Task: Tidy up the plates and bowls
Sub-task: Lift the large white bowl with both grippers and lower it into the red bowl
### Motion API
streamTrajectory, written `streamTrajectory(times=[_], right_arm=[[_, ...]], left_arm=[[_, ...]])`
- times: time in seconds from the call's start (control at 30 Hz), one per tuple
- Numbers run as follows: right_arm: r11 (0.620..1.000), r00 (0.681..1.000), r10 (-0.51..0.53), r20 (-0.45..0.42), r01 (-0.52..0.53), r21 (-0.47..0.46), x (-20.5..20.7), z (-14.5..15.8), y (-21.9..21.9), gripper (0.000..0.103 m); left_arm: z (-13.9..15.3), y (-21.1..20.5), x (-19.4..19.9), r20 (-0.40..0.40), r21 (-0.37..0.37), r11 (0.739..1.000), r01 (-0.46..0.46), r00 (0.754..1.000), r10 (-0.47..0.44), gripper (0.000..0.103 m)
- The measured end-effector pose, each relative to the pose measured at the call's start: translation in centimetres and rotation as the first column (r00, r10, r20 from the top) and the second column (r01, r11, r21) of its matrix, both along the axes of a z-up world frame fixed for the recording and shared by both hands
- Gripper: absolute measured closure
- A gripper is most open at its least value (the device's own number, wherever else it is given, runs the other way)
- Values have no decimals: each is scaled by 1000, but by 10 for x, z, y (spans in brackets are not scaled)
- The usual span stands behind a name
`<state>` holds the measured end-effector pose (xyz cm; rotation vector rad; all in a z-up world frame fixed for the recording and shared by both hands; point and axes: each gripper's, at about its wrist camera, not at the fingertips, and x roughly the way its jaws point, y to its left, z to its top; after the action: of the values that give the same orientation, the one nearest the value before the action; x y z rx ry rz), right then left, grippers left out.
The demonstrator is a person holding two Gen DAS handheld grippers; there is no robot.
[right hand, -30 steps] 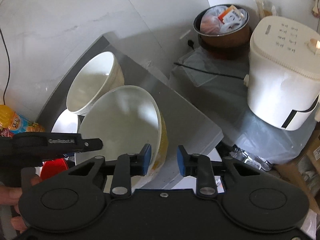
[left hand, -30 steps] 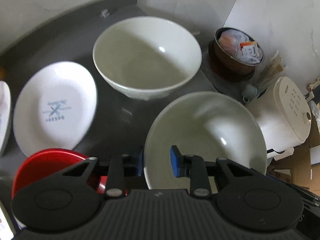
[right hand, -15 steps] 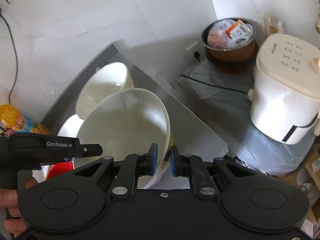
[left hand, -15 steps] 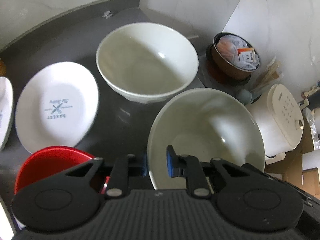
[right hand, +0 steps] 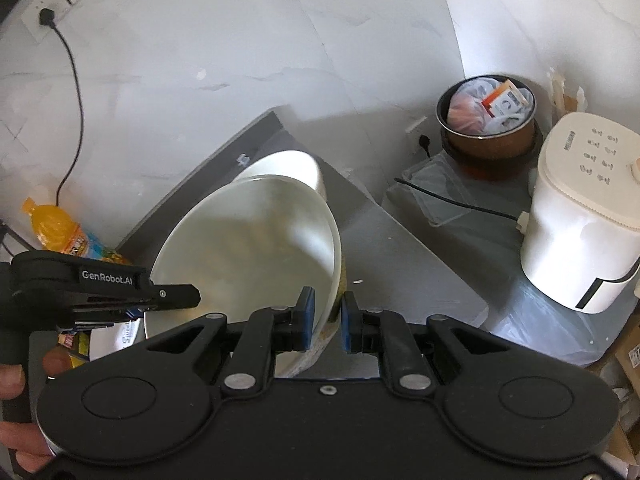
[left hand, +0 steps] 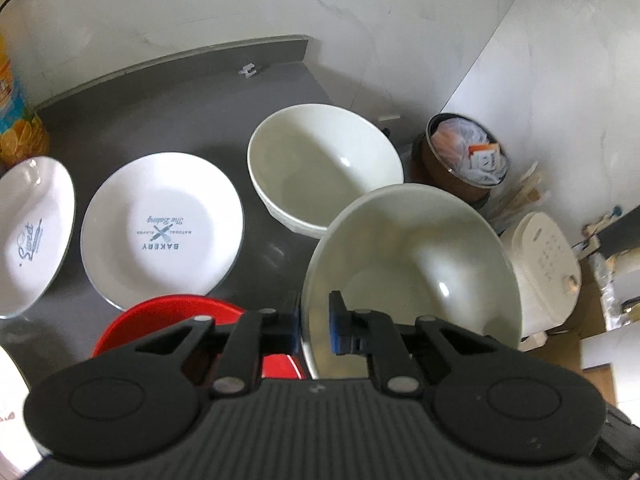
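Observation:
A large white bowl [left hand: 420,264] hangs tilted above the dark counter [left hand: 180,112], gripped at two sides of its rim. My left gripper [left hand: 314,326] has the near rim between its blue pads, and its jaws are still closing on it. My right gripper [right hand: 327,322] is shut on the opposite rim of the same bowl [right hand: 248,248]. A second white bowl [left hand: 324,164] stands on the counter just behind. Left of it lie a "Bakery" plate [left hand: 160,228] and a "Sweet" plate [left hand: 28,232]. A red bowl [left hand: 160,320] sits partly hidden under my left gripper.
A white rice cooker [right hand: 580,216] and a brown pot of packets [right hand: 486,120] stand lower down, right of the counter's edge. An orange drink bottle [right hand: 60,228] stands by the wall at the left. A hand [right hand: 12,400] holds the left gripper.
Both grippers have closed onto the white bowl's rim and risen with it. The bowl has come up off the counter, and the plates and the other bowl now look farther away.

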<state>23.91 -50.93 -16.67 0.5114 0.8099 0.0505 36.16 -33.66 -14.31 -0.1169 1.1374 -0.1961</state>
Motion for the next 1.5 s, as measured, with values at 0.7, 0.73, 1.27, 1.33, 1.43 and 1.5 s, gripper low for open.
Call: streamTrajectory(times=[0.7,0.73,1.27,1.33,1.43,1.5], right_arm=[[994,994,109,31,-108,-19,-10,21,73,89],[993,993,115,29,-114,-22,-10,21,76,89],[986,987,153,-55,-156,-61,-12,0,113,89],[985,986,153,-67,-157,-65,-12,-3,116,89],[983,984,158,-83,-164,-77,-12,-7,121,89],[981,982,165,-96,-173,-86,-11,-10,124,89]], left_arm=[[19,95,-41,2,-74,987,-145,989,145,99],[18,99,-43,1,-73,986,-150,989,151,99],[-16,125,-53,-73,14,989,-150,986,151,99],[-21,126,-53,-83,28,989,-144,986,146,99],[-28,128,-52,-101,50,989,-140,984,144,99],[-30,128,-52,-106,63,989,-136,984,142,99]])
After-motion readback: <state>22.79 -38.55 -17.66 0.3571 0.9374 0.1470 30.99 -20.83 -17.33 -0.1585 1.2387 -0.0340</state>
